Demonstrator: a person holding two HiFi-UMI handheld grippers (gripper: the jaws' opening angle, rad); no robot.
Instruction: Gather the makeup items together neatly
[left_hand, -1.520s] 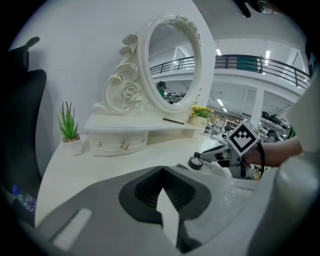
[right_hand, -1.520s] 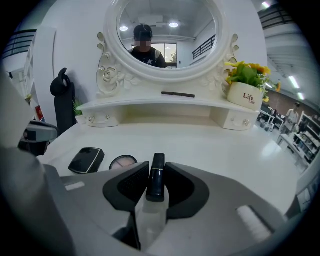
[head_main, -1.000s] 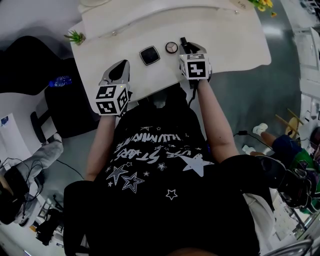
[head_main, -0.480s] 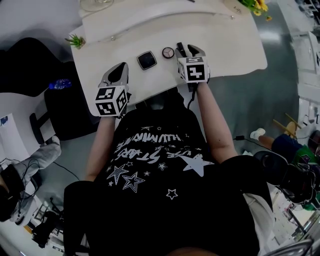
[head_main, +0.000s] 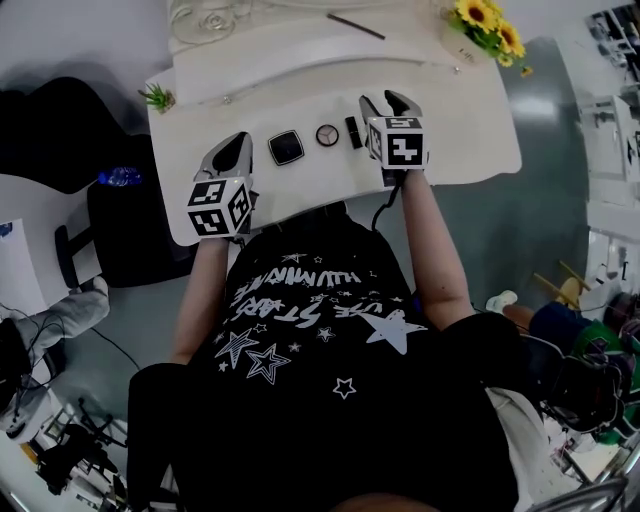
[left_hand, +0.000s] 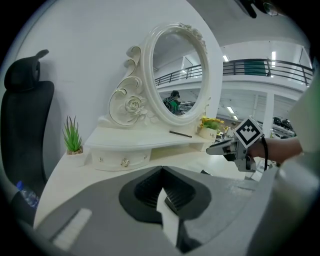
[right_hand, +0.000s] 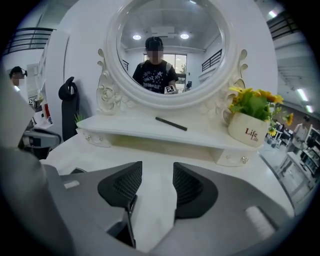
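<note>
Head view: black tube (head_main: 353, 132) just left of right tool (head_main: 385, 101), untouched.

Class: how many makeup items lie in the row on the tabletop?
3: a square compact at the left, a round compact in the middle, a dark tube at the right, by the right gripper. None seems hidden.

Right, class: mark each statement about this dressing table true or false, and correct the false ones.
1. The right gripper has its jaws apart, with nothing between them. True.
2. The left gripper grips the square compact. False: its jaws are together and empty, and the compact lies on the table.
3. The square compact, round compact and small black tube lie in a row. True.
4. The pencil lies among the compacts. False: it lies on the raised shelf.
</note>
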